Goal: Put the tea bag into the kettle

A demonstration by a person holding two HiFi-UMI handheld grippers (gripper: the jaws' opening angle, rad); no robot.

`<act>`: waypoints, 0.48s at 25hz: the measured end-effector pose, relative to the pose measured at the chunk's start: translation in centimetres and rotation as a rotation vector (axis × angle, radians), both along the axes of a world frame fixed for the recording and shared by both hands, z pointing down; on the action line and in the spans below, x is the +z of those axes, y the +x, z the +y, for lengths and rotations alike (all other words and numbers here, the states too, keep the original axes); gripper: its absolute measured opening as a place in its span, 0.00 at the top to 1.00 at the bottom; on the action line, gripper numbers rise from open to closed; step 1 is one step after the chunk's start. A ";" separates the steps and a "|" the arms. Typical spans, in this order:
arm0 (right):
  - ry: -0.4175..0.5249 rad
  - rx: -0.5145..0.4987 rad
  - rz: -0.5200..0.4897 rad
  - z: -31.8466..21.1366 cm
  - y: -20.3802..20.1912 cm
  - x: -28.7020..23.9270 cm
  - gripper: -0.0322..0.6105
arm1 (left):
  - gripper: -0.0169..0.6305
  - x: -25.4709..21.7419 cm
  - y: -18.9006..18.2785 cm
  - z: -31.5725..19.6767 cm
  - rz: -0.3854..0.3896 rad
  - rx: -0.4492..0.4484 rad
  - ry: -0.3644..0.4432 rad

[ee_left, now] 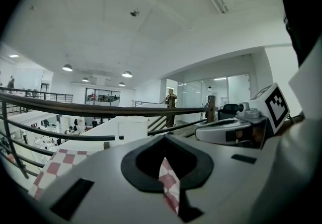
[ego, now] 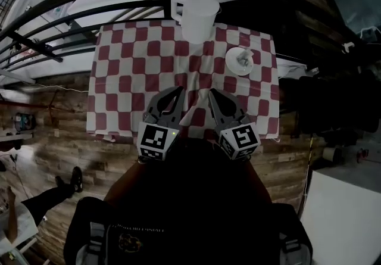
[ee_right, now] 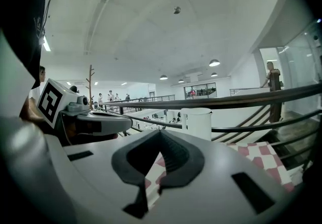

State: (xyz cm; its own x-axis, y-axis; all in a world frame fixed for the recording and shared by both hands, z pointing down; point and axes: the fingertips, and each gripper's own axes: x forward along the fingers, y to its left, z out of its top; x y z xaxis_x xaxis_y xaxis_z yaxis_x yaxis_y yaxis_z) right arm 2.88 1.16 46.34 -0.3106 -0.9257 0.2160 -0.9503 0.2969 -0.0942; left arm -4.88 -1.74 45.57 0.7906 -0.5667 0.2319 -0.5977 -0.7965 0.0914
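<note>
1. While both tools hang over the near edge of the checked cloth (ego: 137,67), nothing of the job looks done. The left gripper (ego: 177,90) has its jaws pressed together on nothing. The right gripper (ego: 212,92) is likewise closed and empty.
2. In each gripper view, only cloth shows through the hollow behind the meeting tips.
3. The white kettle (ego: 196,13) stands upright at the middle of the cloth's far edge, well apart from both grippers. From the head view its mouth seems uncovered.
4. A small white round piece (ego: 240,60) lies on the cloth to the right of the kettle and nearer the person. It may be a lid or a saucer carrying the tea bag; I cannot tell which.
5. As I judge it, the whole task remains: reach in, pinch the tea bag, carry it over the kettle's mouth and let go.
</note>
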 end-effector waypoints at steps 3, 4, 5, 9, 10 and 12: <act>-0.002 -0.041 0.012 1.6 -0.3 0.0 0.93 | 0.97 -0.4 0.1 1.3 -0.002 -0.006 0.013; -0.004 -0.049 0.014 2.0 -0.2 0.0 0.93 | 0.97 -0.4 0.2 1.7 -0.004 -0.011 0.009; -0.005 -0.055 0.015 2.4 0.0 0.0 0.93 | 0.97 -0.3 0.3 2.0 -0.005 -0.018 0.002; -0.006 -0.083 0.049 3.8 0.6 -0.1 0.93 | 0.97 0.5 0.7 3.4 0.000 -0.047 -0.020; -0.006 -0.088 0.051 4.2 0.7 0.0 0.93 | 0.97 0.6 0.9 3.8 0.000 -0.050 -0.023; -0.010 -0.093 0.040 5.0 0.9 0.2 0.93 | 0.97 0.7 1.2 4.6 -0.002 -0.053 -0.021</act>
State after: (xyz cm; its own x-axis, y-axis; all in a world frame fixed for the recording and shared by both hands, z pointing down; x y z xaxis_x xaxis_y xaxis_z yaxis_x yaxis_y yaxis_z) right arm 3.76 6.15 46.50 -0.3859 -0.8909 0.2394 -0.9218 0.3830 -0.0604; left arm -3.67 2.87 46.22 0.7588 -0.6032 0.2458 -0.6396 -0.7614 0.1060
